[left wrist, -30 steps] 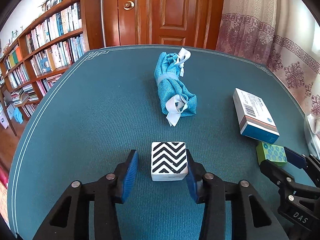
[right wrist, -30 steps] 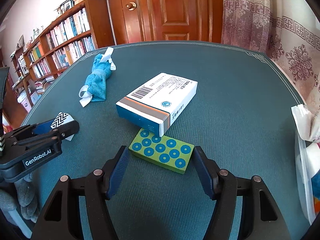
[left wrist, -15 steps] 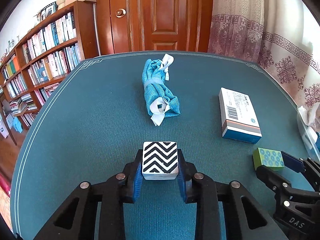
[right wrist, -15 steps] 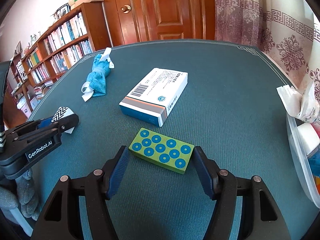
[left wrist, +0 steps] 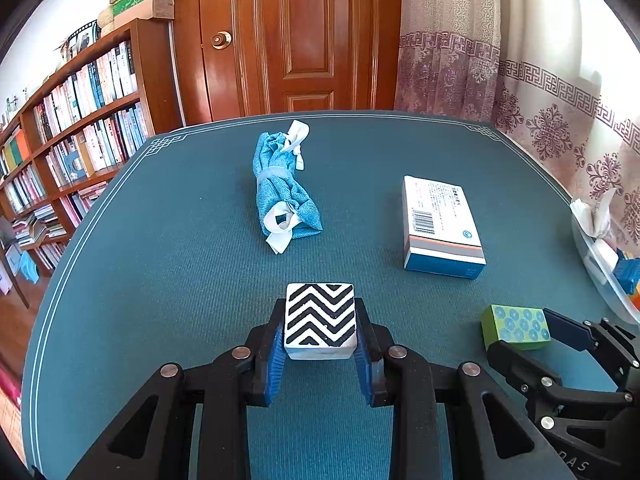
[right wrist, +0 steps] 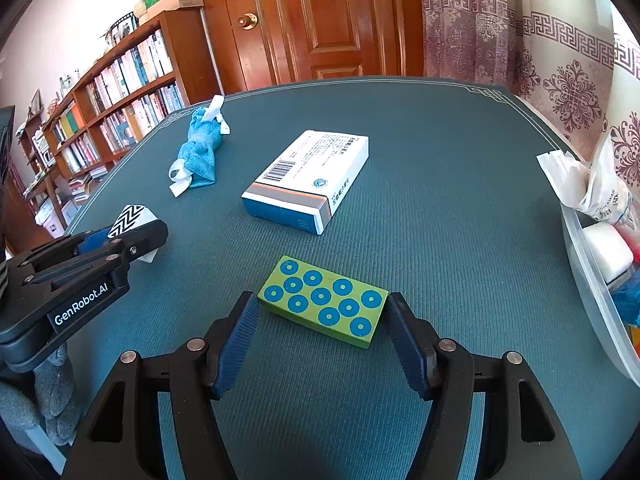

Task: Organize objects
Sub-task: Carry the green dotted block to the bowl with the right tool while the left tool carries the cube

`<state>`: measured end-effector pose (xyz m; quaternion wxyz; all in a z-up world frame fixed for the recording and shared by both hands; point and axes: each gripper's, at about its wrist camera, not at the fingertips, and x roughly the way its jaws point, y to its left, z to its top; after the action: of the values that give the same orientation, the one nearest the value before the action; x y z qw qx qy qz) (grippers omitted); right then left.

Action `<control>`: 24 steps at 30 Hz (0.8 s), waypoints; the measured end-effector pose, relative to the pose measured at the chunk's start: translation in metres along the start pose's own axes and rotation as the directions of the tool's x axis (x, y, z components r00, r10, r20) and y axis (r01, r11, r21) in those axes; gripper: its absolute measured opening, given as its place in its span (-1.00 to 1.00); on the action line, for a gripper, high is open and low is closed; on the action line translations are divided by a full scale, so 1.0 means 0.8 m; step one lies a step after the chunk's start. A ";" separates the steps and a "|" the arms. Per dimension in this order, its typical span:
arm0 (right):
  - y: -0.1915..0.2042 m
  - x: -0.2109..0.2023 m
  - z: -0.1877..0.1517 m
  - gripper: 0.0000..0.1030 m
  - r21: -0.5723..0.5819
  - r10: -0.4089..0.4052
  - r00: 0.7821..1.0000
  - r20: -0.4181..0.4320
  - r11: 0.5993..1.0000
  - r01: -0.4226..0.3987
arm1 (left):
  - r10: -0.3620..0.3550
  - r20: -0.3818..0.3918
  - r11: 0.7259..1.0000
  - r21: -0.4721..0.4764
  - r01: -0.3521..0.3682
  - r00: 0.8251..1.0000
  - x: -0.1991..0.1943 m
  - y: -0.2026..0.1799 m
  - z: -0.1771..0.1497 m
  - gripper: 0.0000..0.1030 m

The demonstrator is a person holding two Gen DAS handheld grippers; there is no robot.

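A black-and-white zigzag block [left wrist: 320,318] sits between the blue pads of my left gripper [left wrist: 320,344], which is shut on it just above the teal table [left wrist: 160,280]. In the right wrist view the same gripper [right wrist: 132,236] comes in from the left with the block [right wrist: 128,216] at its tip. A green block with blue dots [right wrist: 324,300] lies across my right gripper [right wrist: 322,308], whose pads press its two ends. The left wrist view shows this green block [left wrist: 516,328] at the lower right.
A rolled blue cloth with white ribbons [left wrist: 284,196] lies at mid-table. A white and blue medicine box [right wrist: 308,176] is right of it. A clear plastic bin [right wrist: 592,280] with a white bag [right wrist: 580,184] stands at the right edge. Bookshelves and a wooden door lie beyond.
My left gripper closed its pads onto the zigzag block and drew back with it. My right gripper carried the green block away from the medicine box, toward the bin on the right.
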<state>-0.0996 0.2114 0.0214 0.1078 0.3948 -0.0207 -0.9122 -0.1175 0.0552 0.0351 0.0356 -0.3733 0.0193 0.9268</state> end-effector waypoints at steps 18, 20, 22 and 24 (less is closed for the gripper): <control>-0.011 -0.035 -0.012 0.28 0.041 0.007 0.999 0.032 0.999 -0.008 | -0.025 0.020 0.999 0.037 0.024 1.000 -0.014 -0.019 -0.003 -0.39; -0.014 -0.040 -0.012 0.28 0.045 0.002 0.999 0.039 0.999 -0.004 | -0.030 0.024 0.999 0.043 0.029 0.999 -0.016 -0.022 -0.004 -0.39; -0.016 -0.045 -0.012 0.28 0.050 -0.004 0.999 0.046 0.999 0.001 | -0.037 0.029 0.998 0.050 0.035 0.999 -0.019 -0.026 -0.005 -0.39; -0.020 -0.050 -0.012 0.28 0.057 -0.011 0.999 0.053 0.998 0.007 | -0.044 0.033 0.997 0.057 0.042 0.998 -0.022 -0.029 -0.005 -0.39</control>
<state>-0.0692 0.2361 0.0413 0.0917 0.3731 -0.0479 -0.9220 -0.1000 0.0770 0.0442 0.0664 -0.3564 0.0366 0.9313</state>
